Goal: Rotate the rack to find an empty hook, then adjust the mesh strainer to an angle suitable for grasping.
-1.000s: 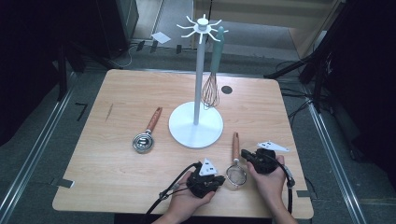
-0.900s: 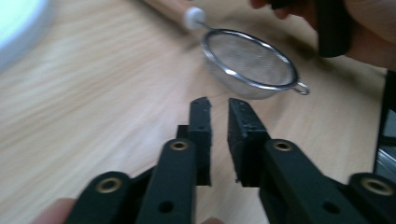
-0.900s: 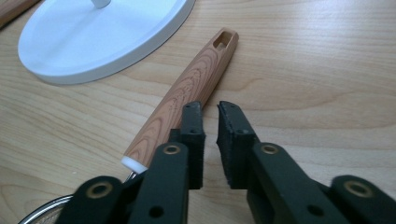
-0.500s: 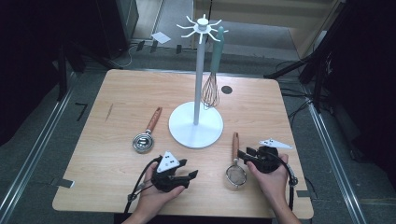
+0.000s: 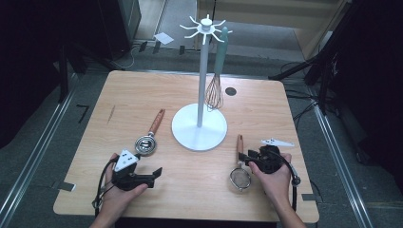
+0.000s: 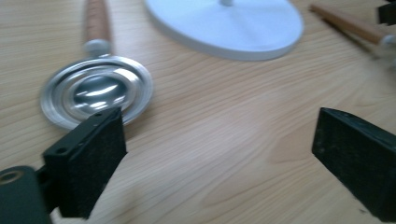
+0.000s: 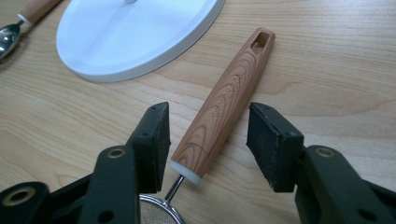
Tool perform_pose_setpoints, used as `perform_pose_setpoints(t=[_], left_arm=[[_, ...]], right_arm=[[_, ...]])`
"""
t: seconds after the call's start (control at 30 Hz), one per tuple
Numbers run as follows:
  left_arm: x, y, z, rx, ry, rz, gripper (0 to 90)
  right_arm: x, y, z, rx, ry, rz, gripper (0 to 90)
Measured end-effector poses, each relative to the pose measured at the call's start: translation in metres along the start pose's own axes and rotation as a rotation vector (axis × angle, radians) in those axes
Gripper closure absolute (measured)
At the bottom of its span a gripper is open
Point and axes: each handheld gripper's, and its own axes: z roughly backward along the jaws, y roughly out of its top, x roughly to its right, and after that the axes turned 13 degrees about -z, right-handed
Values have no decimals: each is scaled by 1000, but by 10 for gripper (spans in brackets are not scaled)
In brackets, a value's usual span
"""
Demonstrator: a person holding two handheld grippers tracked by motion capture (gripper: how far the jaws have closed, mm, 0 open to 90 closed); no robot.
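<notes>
Strainer (image 5: pixel 240 177) by white stand base (image 5: pixel 199 127), whisk (image 5: pixel 215 93) hanging, metal scoop (image 5: pixel 146 144) left

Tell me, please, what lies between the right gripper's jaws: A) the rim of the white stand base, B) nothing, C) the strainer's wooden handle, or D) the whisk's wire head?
C: in the right gripper view, the strainer's wooden handle lies between the right gripper's open jaws, untouched by either pad.

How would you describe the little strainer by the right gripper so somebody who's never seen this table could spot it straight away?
Start at the white stand in the middle of the wooden table. Toward the near edge on its right lies the strainer, its wooden handle between the open jaws of the right gripper. Unlike the wooden-handled utensil on the left with its solid shiny ringed head, this one ends in a fine mesh bowl.
</notes>
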Motion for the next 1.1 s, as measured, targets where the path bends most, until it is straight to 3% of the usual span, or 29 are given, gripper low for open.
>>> perform_pose_setpoints(t=[0.33, 0.43, 0.6, 0.73, 1.1], left_arm=[[-53, -33, 32, -25, 186, 63, 24], [-65, -40, 38, -28, 227, 97, 24], [-73, -46, 38, -39, 243, 116, 24], [-71, -45, 36, -46, 246, 89, 25], [-70, -45, 35, -44, 240, 93, 25]], right_arm=[[-4, 7, -10, -63, -27, -67, 545], [-3, 7, -13, -77, -59, -90, 549], [-4, 7, -17, -101, -79, -125, 547], [-6, 8, -19, -122, -96, -151, 554], [-14, 8, -24, -161, -159, -143, 580]])
